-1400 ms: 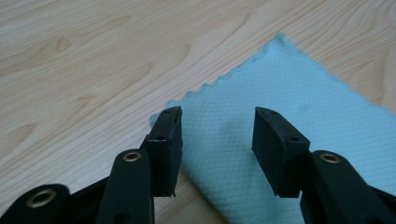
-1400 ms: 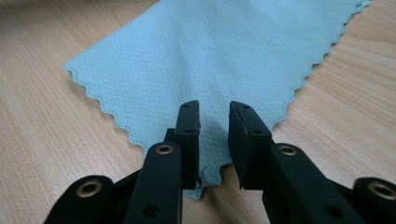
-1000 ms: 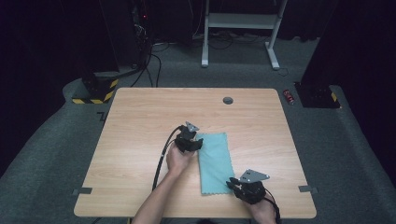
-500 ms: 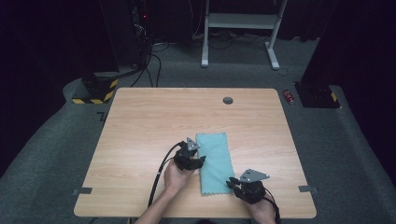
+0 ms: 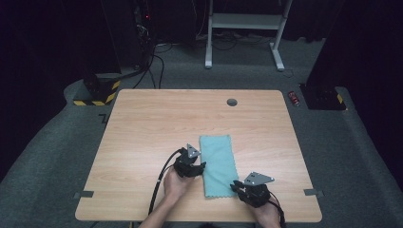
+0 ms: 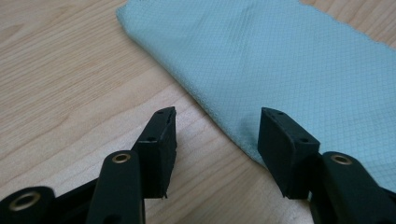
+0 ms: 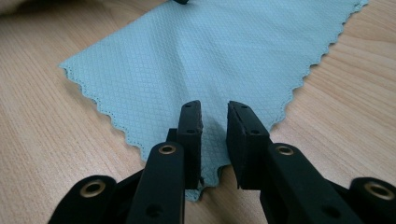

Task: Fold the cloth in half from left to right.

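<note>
- Cloth [image 5: 217, 165], teal and folded into a long strip, is seen flat on the table [image 5: 142, 123], near its front edge.
- Left gripper [image 6: 217, 133] is held with its jaws apart, astride the cloth's long folded edge; one jaw is over bare wood, the other over fabric, and nothing is pinched.
- Its jaws have just been opening a little.
- Right gripper [image 7: 214, 122] is set at the cloth's near corner, at about 5 o'clock from the cloth's middle; a narrow gap is left between its jaws and the fabric is not clamped.
- One fold is judged done; a grasp of edge and corner is still needed for the next.
</note>
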Action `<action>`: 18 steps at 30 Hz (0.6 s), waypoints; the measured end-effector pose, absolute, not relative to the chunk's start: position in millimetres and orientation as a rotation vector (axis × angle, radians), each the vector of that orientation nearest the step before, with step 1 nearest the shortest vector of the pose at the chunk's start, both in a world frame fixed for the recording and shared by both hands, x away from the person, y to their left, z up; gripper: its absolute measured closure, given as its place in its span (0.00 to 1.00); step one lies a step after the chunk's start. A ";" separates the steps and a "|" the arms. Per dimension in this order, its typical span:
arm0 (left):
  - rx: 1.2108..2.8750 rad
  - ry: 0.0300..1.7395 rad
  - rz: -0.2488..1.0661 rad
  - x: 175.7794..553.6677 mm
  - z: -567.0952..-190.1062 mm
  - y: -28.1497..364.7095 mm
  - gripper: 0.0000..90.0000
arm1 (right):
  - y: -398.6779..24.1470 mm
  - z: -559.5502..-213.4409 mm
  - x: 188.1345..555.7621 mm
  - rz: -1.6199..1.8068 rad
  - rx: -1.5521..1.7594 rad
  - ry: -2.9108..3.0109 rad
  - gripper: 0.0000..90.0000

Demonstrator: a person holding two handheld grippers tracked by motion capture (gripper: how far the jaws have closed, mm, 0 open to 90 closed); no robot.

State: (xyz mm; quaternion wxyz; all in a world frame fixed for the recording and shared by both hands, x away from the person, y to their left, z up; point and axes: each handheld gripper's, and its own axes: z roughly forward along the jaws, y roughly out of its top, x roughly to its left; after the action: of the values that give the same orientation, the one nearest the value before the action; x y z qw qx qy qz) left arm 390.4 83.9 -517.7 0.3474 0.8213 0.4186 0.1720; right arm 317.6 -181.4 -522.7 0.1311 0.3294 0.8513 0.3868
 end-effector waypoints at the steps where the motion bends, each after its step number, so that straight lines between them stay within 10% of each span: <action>1: 2.127 1.090 0.438 390.5 -517.9 84.3 0.52 | -181.4 -522.7 317.5 1.124 0.960 2.472 0.84; 18: 2.096 1.086 0.402 367.9 -513.3 85.6 0.49 | -181.4 -522.7 317.9 1.122 0.950 2.474 0.84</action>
State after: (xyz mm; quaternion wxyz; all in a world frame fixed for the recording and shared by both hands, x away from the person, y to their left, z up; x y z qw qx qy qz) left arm 367.9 85.6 -513.3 0.3649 0.8149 0.4224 0.1564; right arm 317.9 -181.4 -522.7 0.1316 0.3272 0.8521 0.3866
